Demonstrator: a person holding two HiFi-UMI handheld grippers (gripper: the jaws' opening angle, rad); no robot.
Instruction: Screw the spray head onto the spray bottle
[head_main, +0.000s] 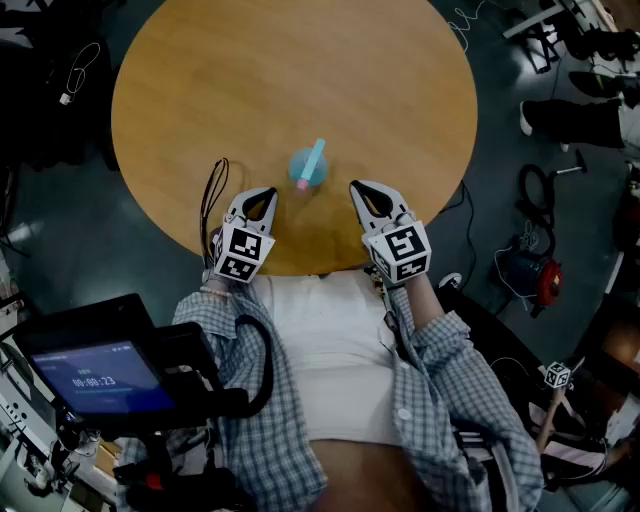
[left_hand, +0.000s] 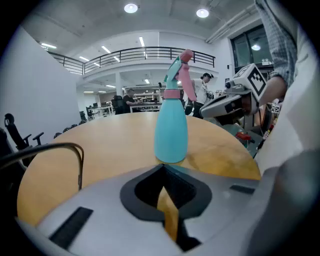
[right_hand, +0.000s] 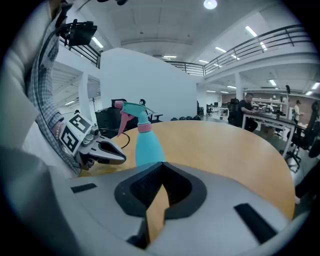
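A teal spray bottle (head_main: 304, 172) stands upright on the round wooden table (head_main: 300, 60), near its front edge. The teal and pink spray head (head_main: 315, 155) sits on top of it. My left gripper (head_main: 266, 193) rests just left of the bottle, shut with nothing between the jaws. On the other side my right gripper (head_main: 356, 187) is also shut and holds nothing. Neither touches the bottle. In the left gripper view the bottle (left_hand: 171, 132) rises straight ahead of the closed left gripper (left_hand: 162, 169). In the right gripper view the bottle (right_hand: 148, 145) stands just past the closed right gripper (right_hand: 161, 167).
A black cable loop (head_main: 212, 195) lies on the table's left front edge beside my left gripper. A dark device with a lit screen (head_main: 100, 375) sits at my lower left. Cables and a red and blue machine (head_main: 530, 275) lie on the floor at the right.
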